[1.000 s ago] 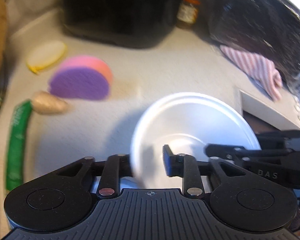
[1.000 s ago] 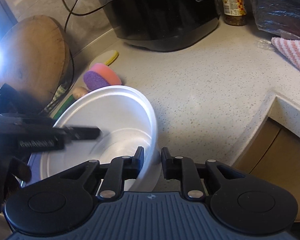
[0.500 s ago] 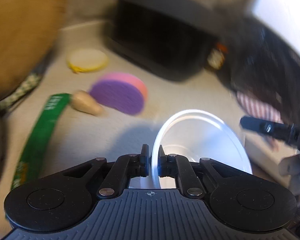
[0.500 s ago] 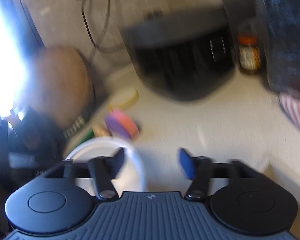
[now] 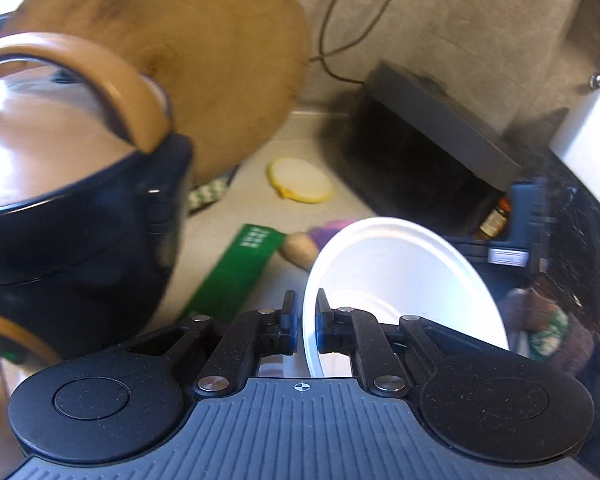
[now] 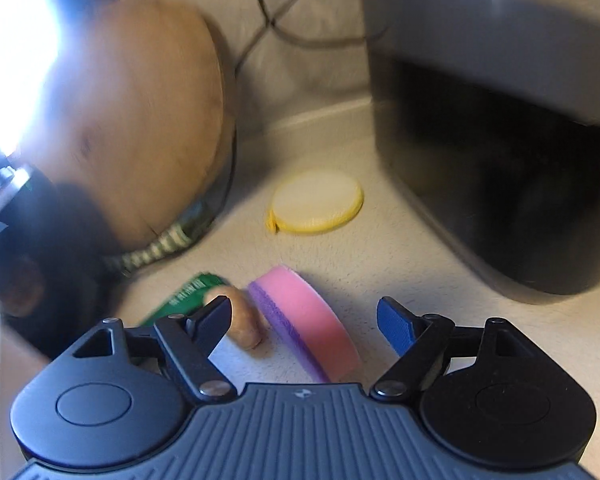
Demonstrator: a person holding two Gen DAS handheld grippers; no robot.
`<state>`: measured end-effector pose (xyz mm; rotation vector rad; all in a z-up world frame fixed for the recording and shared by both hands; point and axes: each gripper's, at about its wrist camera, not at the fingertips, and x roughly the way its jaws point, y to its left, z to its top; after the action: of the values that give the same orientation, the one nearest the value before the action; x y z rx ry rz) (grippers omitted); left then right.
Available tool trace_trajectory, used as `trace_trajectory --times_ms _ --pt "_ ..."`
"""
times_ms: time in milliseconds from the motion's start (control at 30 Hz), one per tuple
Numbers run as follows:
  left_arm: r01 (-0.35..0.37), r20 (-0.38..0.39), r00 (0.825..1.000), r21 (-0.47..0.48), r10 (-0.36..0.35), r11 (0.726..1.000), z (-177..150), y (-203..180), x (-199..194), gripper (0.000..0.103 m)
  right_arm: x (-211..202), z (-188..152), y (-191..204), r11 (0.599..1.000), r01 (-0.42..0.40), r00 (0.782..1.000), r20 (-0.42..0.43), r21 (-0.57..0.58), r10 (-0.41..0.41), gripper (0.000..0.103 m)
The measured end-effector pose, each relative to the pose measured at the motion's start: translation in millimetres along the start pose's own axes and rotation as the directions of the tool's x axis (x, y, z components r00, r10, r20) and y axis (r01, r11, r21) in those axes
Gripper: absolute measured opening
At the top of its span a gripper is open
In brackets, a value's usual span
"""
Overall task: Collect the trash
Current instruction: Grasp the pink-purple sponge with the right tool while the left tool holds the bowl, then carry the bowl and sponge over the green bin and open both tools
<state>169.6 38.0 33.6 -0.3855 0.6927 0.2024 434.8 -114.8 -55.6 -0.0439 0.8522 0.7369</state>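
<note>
We are at a pale speckled kitchen counter point(image 6: 380, 248) that meets a grey wall, with a dark boxy appliance point(image 6: 496, 168) at the back and a big round wooden board point(image 5: 204, 64) leaning against the wall, a cable trailing down behind it. In the left wrist view a dark pot with a tan lid and handle point(image 5: 72, 184) fills the left side. Our left gripper point(image 5: 304, 316) has its jaws pinched onto the rim of a white disposable bowl point(image 5: 400, 276), which tilts up off the counter in that grip. Beyond it lie a flat green wrapper point(image 5: 236, 272), a small brown lump (we cannot tell what it is) point(image 5: 300, 248) and a yellow-rimmed round lid point(image 5: 300, 180). Our right gripper point(image 6: 304, 316) stands wide, its jaws having just been opening, with nothing pressed between them. Seen past them, a round pink-and-purple sponge point(image 6: 308, 320) rests tilted on edge on the counter, just beside the brown lump and the end of the green wrapper. The yellow-rimmed lid lies flat farther back, near the appliance, well apart from the sponge.
</note>
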Motion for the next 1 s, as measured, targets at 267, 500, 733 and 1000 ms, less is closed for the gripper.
trace_trajectory --times_ms 267,500,733,1000 --pt "-0.034 0.015 0.999 0.058 0.033 0.998 -7.6 -3.9 -5.3 0.011 -6.7 -17.2 7.5 0.995 -0.040 0.998 -0.044 0.087 0.044 0.033" --pt "0.052 0.017 0.998 0.131 -0.055 0.990 -15.1 -26.4 -13.1 0.011 -111.9 -33.8 16.3 0.985 -0.092 0.988 0.136 0.144 0.072 0.030" --pt "0.214 -0.044 0.977 0.276 -0.211 0.937 -34.3 -77.5 -12.5 0.011 -193.6 -86.6 14.7 0.974 0.031 0.979 0.189 0.226 -0.076 0.030" --pt "0.419 -0.218 0.908 0.441 -0.358 0.794 -81.9 -143.2 -1.3 0.011 -288.8 -185.4 -2.2 0.868 0.258 0.926 0.148 0.424 -0.347 0.030"
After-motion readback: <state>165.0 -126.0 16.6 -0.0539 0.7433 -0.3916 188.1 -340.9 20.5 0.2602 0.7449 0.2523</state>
